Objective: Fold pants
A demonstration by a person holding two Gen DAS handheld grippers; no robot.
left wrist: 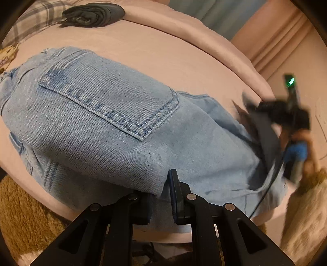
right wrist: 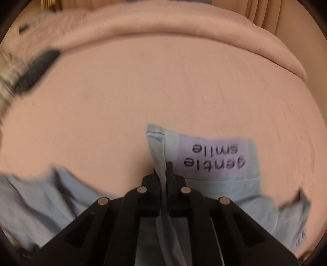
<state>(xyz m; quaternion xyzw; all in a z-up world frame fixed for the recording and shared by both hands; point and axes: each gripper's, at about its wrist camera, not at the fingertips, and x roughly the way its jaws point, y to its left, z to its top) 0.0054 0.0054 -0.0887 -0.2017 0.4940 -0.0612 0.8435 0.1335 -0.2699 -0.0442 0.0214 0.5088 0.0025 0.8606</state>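
**Both Ends Pinched, Fold in Progress**

We found the pants (left wrist: pixel 114 114), light blue denim, spread on the pink bed (left wrist: pixel 167 53) toward its near edge, back pocket (left wrist: pixel 106 100) facing up. Our left hand-held gripper (left wrist: pixel 161 196) was closed on a folded edge of the denim at the near edge of the bed. Our right hand-held gripper (right wrist: pixel 162 180) was clamped on a thin fold of the same cloth beside the lilac label (right wrist: pixel 214 155), which read upside down in its own view; the picture there was smeared.

We judged the step to be carrying one end across to meet the other. To do it well, we thought the left grip should stay put as an anchor while the right kept its layer taut and low, landing edge on edge so no crease was trapped. A dark garment (left wrist: pixel 94 14) lay toward the far left corner, well apart.
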